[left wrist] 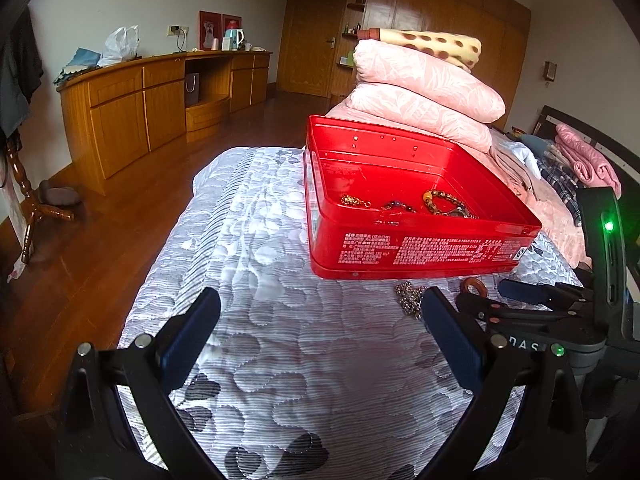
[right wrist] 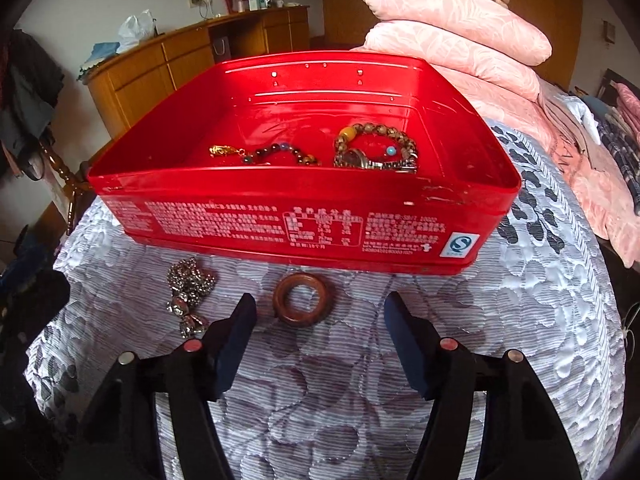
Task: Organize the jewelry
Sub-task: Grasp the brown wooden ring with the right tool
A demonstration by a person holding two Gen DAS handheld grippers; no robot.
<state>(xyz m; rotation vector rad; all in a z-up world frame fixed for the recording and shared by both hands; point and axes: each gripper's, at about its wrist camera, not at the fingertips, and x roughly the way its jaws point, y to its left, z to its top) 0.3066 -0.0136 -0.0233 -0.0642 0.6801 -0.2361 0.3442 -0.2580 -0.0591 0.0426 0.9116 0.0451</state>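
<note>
A red tin box (left wrist: 424,248) (right wrist: 304,220) stands open on the quilted bed. Inside it lie a beaded bracelet with an amber bead (right wrist: 376,148) (left wrist: 448,202), a dark bead bracelet (right wrist: 280,154) and a gold charm (right wrist: 222,150) (left wrist: 354,201). In front of the box lie a wooden ring (right wrist: 303,300) (left wrist: 474,286) and a silver chain necklace (right wrist: 190,296) (left wrist: 410,298). My right gripper (right wrist: 320,320) is open and empty, just short of the ring. My left gripper (left wrist: 320,316) is open and empty, left of the necklace.
Folded pink quilts (left wrist: 424,84) are stacked behind the box. More bedding (left wrist: 576,160) lies at the right. A wooden sideboard (left wrist: 160,108) lines the far wall. The bed edge drops to a wooden floor (left wrist: 100,248) at the left.
</note>
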